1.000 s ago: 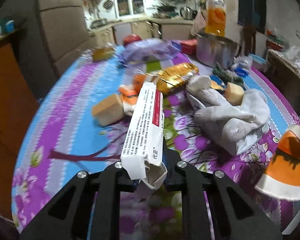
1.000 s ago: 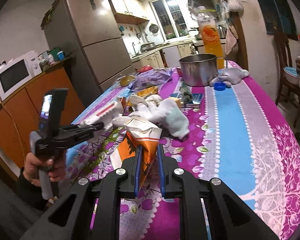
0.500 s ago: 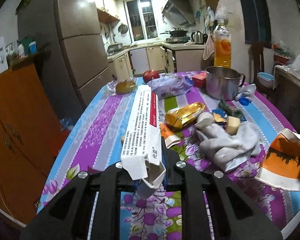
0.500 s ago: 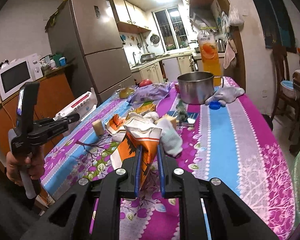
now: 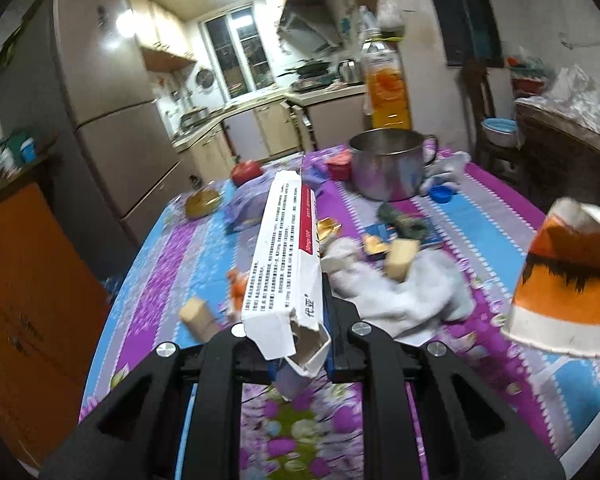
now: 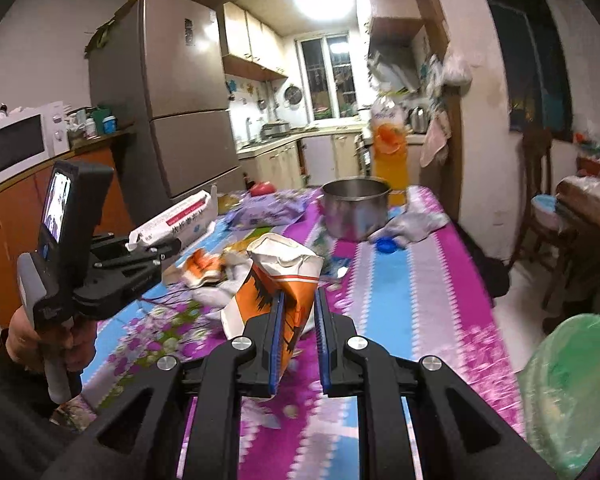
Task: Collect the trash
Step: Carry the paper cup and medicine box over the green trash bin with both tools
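Holding both pieces clear above the worktop (image 5: 496,208), you are clamping the left claw (image 5: 300,344) on a box (image 5: 288,256), long axis pointing forward, and the right claw (image 6: 298,340) on a crushed cup (image 6: 278,280).

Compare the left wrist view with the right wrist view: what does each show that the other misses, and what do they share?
Only the left wrist view: the pale cloth lying spread out, with a tan block on it. Only the right wrist view: the microwave, the hand holding the left gripper, and a green object at lower right. Both: the white carton in the left gripper, the crushed orange cup in the right gripper, the steel pot, the juice bottle.
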Available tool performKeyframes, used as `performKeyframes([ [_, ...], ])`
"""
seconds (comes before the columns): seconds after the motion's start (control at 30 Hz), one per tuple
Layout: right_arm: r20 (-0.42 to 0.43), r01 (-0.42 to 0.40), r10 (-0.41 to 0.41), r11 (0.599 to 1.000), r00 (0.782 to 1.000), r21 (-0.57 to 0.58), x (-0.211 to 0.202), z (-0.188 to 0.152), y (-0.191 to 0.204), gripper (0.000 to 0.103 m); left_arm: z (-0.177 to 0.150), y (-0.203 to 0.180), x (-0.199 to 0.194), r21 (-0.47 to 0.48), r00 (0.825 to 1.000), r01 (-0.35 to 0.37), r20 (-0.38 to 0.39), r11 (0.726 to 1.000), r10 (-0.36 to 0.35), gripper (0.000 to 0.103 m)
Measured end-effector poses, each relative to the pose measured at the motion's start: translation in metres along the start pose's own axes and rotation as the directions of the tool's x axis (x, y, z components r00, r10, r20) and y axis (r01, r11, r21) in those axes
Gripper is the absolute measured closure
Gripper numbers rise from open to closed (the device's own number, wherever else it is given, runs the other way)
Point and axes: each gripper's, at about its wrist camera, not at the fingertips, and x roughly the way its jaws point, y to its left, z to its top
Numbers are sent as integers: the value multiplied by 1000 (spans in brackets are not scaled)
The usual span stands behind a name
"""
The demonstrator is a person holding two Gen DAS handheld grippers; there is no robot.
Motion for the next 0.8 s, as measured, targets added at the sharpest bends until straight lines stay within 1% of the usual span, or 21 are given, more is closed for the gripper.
performKeyframes([
  [0.13,36,80,-79,997,996,-16,-21,11,-16,87,17,-28,-3,49,999,40,30,998,-41,89],
  [0.23,59,150,-148,989,987,-20,-41,17,-33,88,28,-49,-6,83,996,69,50,994,-74,89],
  [0.33,76,222,-221,975,972,-13,-61,20,-53,87,38,-73,-11,122,991,104,69,987,-113,89],
  [0.47,81,321,-320,947,944,0,-89,23,-85,87,50,-108,-17,183,981,150,93,972,-169,89],
  [0.6,64,412,-411,911,909,7,-114,21,-117,87,60,-146,-24,246,966,200,111,948,-232,89],
  [0.7,41,477,-477,879,878,12,-132,18,-142,88,69,-176,-28,286,948,263,101,921,-302,89],
  [0.73,32,497,-497,868,867,16,-138,17,-151,88,72,-189,-28,303,937,300,84,904,-339,89],
  [0.77,19,518,-519,855,855,22,-144,16,-161,88,72,-198,-29,313,930,322,73,893,-361,89],
  [0.8,7,535,-535,844,845,29,-148,15,-171,88,73,-209,-29,334,916,360,53,871,-398,89],
])
